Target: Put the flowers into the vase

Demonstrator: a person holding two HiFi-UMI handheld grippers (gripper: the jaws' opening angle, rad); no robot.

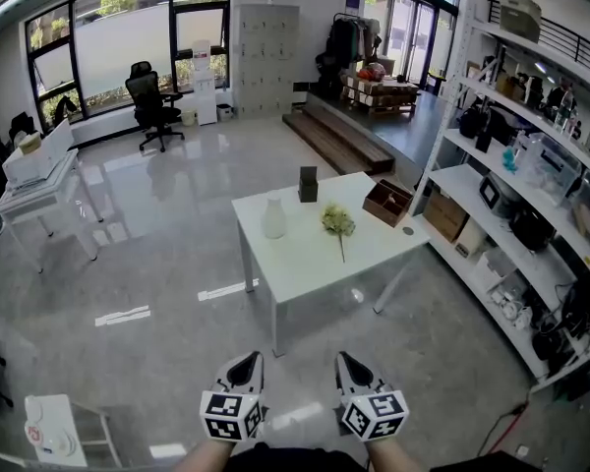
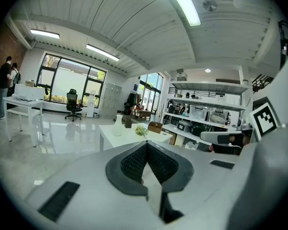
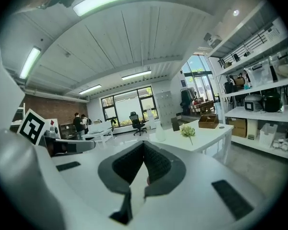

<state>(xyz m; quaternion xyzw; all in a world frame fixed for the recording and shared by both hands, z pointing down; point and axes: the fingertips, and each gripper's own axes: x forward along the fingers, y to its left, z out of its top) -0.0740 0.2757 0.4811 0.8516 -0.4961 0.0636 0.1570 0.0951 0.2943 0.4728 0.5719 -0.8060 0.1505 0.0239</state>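
Observation:
A white vase (image 1: 273,218) stands upright on a white table (image 1: 305,264) some way ahead of me. To its right a bunch of pale green flowers (image 1: 338,222) lies on the tabletop, its stem pointing toward me. Both grippers are held low in front of me, well short of the table. My left gripper (image 1: 244,367) has its jaws closed with nothing in them, and my right gripper (image 1: 353,366) is likewise shut and empty. From the left gripper view the vase (image 2: 118,126) and flowers (image 2: 141,130) look small and far, and the right gripper view shows the vase (image 3: 160,133) and flowers (image 3: 187,131) the same way.
A dark box (image 1: 308,183) and a brown wooden tray (image 1: 387,203) sit at the table's far edge. Shelving (image 1: 531,214) full of appliances lines the right wall. A desk (image 1: 39,180) and office chair (image 1: 152,104) stand at the left. Two people stand by a far desk (image 3: 80,124).

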